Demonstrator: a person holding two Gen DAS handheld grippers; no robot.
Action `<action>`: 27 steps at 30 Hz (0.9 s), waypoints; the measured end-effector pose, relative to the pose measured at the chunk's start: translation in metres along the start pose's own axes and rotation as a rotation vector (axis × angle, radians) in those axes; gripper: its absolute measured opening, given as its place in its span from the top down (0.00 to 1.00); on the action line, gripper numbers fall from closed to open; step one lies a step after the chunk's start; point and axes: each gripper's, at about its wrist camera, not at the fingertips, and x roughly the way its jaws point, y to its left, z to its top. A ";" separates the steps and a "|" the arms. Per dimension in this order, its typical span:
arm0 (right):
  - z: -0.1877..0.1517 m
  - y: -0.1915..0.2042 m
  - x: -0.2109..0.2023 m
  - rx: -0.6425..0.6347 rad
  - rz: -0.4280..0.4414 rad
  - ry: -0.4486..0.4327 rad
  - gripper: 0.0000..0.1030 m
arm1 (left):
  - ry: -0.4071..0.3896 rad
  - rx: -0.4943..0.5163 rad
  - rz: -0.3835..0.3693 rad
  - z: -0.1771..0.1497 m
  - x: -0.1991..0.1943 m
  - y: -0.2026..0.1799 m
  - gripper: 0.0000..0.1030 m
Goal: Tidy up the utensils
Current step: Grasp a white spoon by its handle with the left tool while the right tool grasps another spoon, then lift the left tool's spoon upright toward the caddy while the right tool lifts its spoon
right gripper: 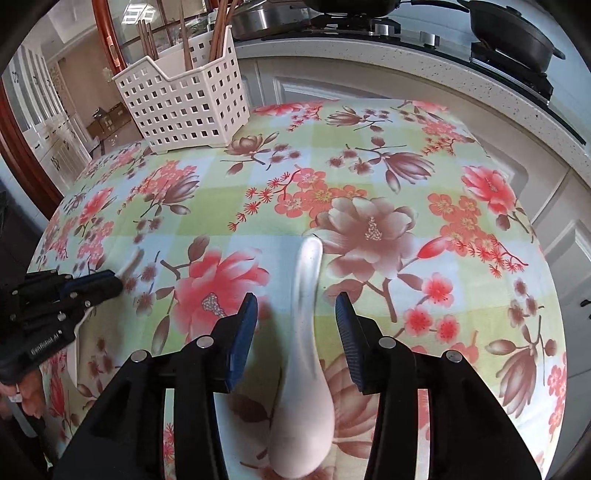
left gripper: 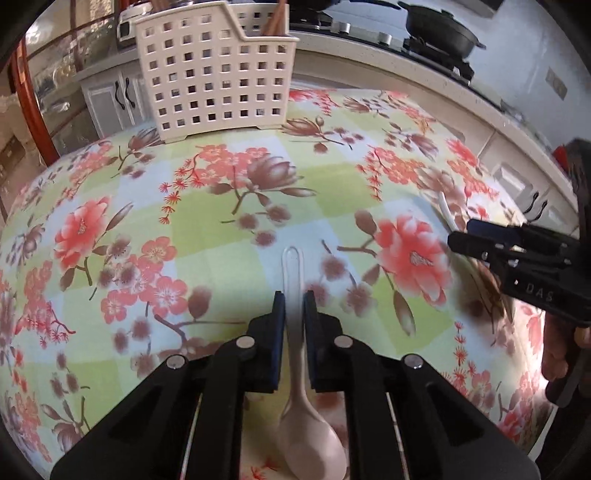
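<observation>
Gripping a pinkish spoon (left gripper: 295, 295) by its handle, L gripper (left gripper: 294, 300) has fingers closed tight on it, bowl end toward cam. R gripper (right gripper: 295, 306) sits w/ fingers apart, straddling a white spoon (right gripper: 306, 295) w/o touching. Perforated caddy (left gripper: 214, 74) w/ chopsticks (right gripper: 218, 33) stands at tablecloth (left gripper: 207, 229) far edge.

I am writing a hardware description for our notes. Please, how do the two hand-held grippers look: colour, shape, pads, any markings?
Both are black plastic with angular linkage arms and round silver pivot pins. The left hand-held gripper and the right hand-held gripper each carry dark blue pads on the finger insides, ribbed on the right one. The left body shows white lettering, "GenRobot.AI", seen from the right wrist view. No cables are visible.
</observation>
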 end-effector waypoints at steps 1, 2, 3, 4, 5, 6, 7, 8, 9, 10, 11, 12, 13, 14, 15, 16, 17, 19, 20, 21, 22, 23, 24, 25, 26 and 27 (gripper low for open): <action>0.000 0.001 0.003 -0.001 -0.006 0.005 0.60 | -0.004 -0.016 -0.021 0.001 0.000 0.005 0.90; 0.001 0.000 0.004 -0.003 -0.009 0.002 0.60 | -0.009 -0.024 -0.020 0.001 0.000 0.007 0.90; 0.001 0.001 0.004 -0.006 -0.013 0.002 0.59 | -0.015 -0.027 -0.021 0.001 0.000 0.009 0.90; 0.002 0.001 0.004 -0.007 -0.012 0.002 0.59 | -0.018 -0.028 -0.026 0.001 0.000 0.010 0.89; 0.003 0.000 0.005 -0.006 -0.011 0.003 0.59 | -0.018 -0.026 -0.027 0.001 0.000 0.009 0.89; 0.005 0.000 0.006 -0.004 -0.010 0.003 0.59 | -0.019 -0.023 -0.026 0.002 0.000 0.009 0.88; 0.006 -0.001 0.006 -0.003 -0.010 0.001 0.59 | -0.020 -0.020 -0.023 0.002 0.001 0.008 0.86; 0.007 -0.001 0.007 -0.005 -0.012 0.000 0.59 | -0.021 -0.017 -0.021 0.003 0.001 0.007 0.85; 0.007 -0.001 0.008 -0.009 -0.014 -0.001 0.59 | -0.021 -0.011 -0.019 0.003 0.002 0.006 0.83; 0.008 -0.001 0.009 -0.011 -0.016 -0.002 0.59 | -0.020 -0.007 -0.018 0.004 0.002 0.005 0.82; 0.010 0.000 0.010 -0.015 -0.018 -0.003 0.59 | -0.019 -0.009 -0.019 0.005 0.003 0.005 0.81; 0.010 0.000 0.010 -0.018 -0.019 -0.003 0.59 | -0.017 -0.014 -0.020 0.007 0.004 0.006 0.81; 0.011 0.000 0.011 -0.018 -0.019 -0.005 0.59 | -0.016 -0.020 -0.021 0.009 0.006 0.006 0.81; 0.013 -0.001 0.012 -0.018 -0.018 -0.006 0.59 | -0.014 -0.028 -0.019 0.011 0.007 0.008 0.81; 0.014 -0.001 0.013 -0.020 -0.019 -0.008 0.59 | -0.015 -0.029 -0.015 0.013 0.008 0.009 0.81; 0.016 0.000 0.014 -0.022 -0.020 -0.010 0.59 | -0.016 -0.023 -0.002 0.015 0.010 0.008 0.81; 0.017 -0.001 0.015 -0.024 -0.020 -0.012 0.59 | -0.018 -0.017 0.007 0.017 0.011 0.008 0.81; 0.018 -0.001 0.016 -0.023 -0.022 -0.014 0.59 | -0.021 -0.006 0.022 0.021 0.013 0.006 0.81; 0.019 0.000 0.017 -0.026 -0.028 -0.017 0.60 | -0.022 0.000 0.032 0.022 0.014 0.005 0.81; 0.018 0.001 0.017 -0.030 -0.034 -0.019 0.60 | -0.024 0.009 0.046 0.023 0.016 0.003 0.81; 0.018 0.001 0.017 -0.033 -0.039 -0.022 0.61 | -0.026 0.024 0.069 0.024 0.017 -0.001 0.82; 0.018 0.002 0.017 -0.037 -0.046 -0.027 0.63 | -0.026 0.036 0.086 0.025 0.019 -0.003 0.82; 0.017 0.002 0.017 -0.038 -0.051 -0.031 0.66 | -0.026 0.051 0.107 0.025 0.020 -0.007 0.82; 0.017 0.002 0.017 -0.038 -0.055 -0.034 0.68 | -0.028 0.068 0.135 0.026 0.021 -0.011 0.82; 0.017 0.001 0.017 -0.035 -0.056 -0.037 0.74 | -0.031 0.076 0.147 0.027 0.022 -0.013 0.84; 0.017 0.001 0.017 -0.034 -0.055 -0.040 0.80 | -0.032 0.077 0.148 0.028 0.023 -0.014 0.86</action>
